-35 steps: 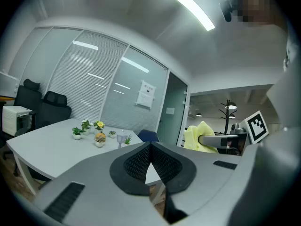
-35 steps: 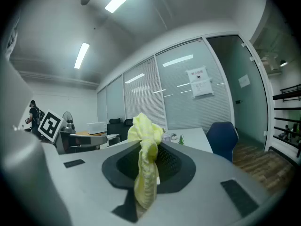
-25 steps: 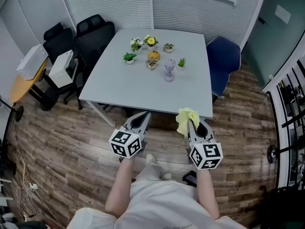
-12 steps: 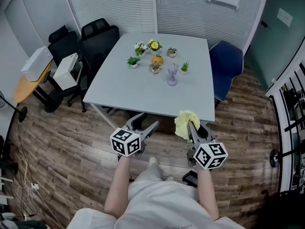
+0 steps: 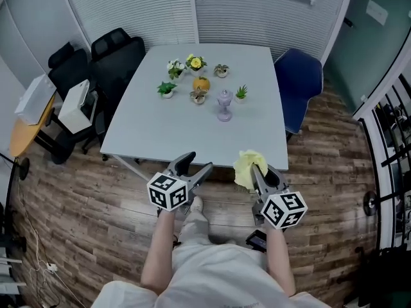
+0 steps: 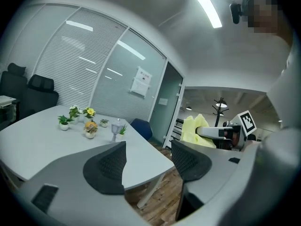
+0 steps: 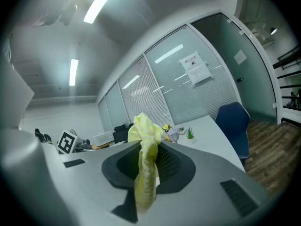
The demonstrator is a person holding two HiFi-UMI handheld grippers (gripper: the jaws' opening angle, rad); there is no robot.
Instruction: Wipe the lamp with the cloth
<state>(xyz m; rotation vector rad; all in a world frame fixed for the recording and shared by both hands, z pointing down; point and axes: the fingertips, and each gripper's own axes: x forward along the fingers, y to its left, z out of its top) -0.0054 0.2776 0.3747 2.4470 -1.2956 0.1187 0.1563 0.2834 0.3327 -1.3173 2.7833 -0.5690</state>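
A small lavender lamp (image 5: 224, 104) stands upright near the middle of the pale grey table (image 5: 192, 133), among small potted plants. It also shows in the left gripper view, lamp (image 6: 115, 128), and the right gripper view, lamp (image 7: 173, 134). My right gripper (image 5: 255, 167) is shut on a yellow cloth (image 5: 246, 165), which is bunched between the pads, cloth (image 7: 145, 164). My left gripper (image 5: 198, 162) has just been opening and stands open with nothing between its fingers (image 6: 108, 166). Both grippers hover at the table's near edge, well short of the lamp.
Several little potted plants (image 5: 166, 88) and an orange ornament (image 5: 201, 83) stand behind and left of the lamp. A blue chair (image 5: 298, 82) is at the table's right side and black chairs (image 5: 112, 53) at its left. White boxes (image 5: 74, 101) sit on a side table at far left.
The left jaws went from shut to open. Both grippers moved forward toward the table's near edge, and the cloth stayed in the right gripper.
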